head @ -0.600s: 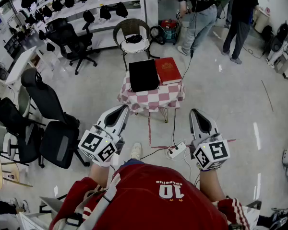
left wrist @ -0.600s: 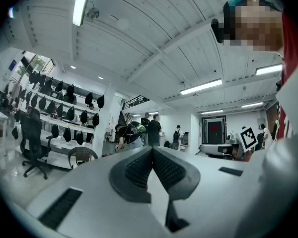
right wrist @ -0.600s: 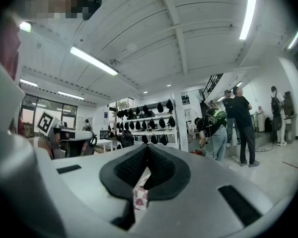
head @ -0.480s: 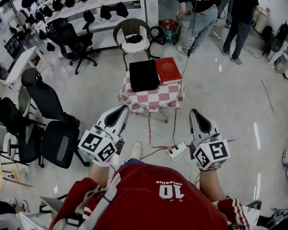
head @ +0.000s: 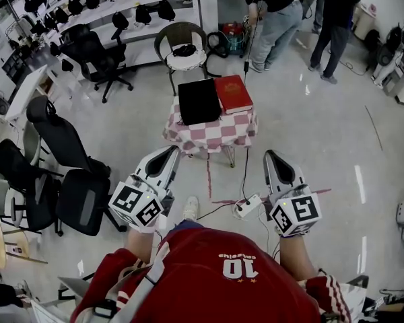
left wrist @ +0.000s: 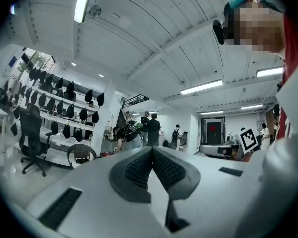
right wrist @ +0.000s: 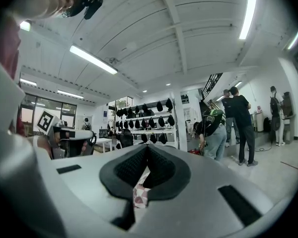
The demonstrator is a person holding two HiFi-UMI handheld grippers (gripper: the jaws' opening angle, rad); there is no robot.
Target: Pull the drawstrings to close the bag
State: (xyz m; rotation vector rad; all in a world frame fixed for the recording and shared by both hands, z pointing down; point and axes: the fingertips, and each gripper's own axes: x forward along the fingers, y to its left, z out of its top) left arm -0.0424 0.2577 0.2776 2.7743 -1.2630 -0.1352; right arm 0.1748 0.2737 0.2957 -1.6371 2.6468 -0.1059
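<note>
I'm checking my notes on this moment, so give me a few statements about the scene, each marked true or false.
1. The left gripper and the right gripper are both shut, with nothing between their jaws. True.
2. In the head view, the black flat item lies to the right of the red flat item. False: it lies to the left, beside it.
3. The table is covered by a red-and-white checked cloth. True.
4. The left gripper touches the table. False: both grippers are short of it, over the floor.
5. A wicker chair stands beyond the table. True.
</note>
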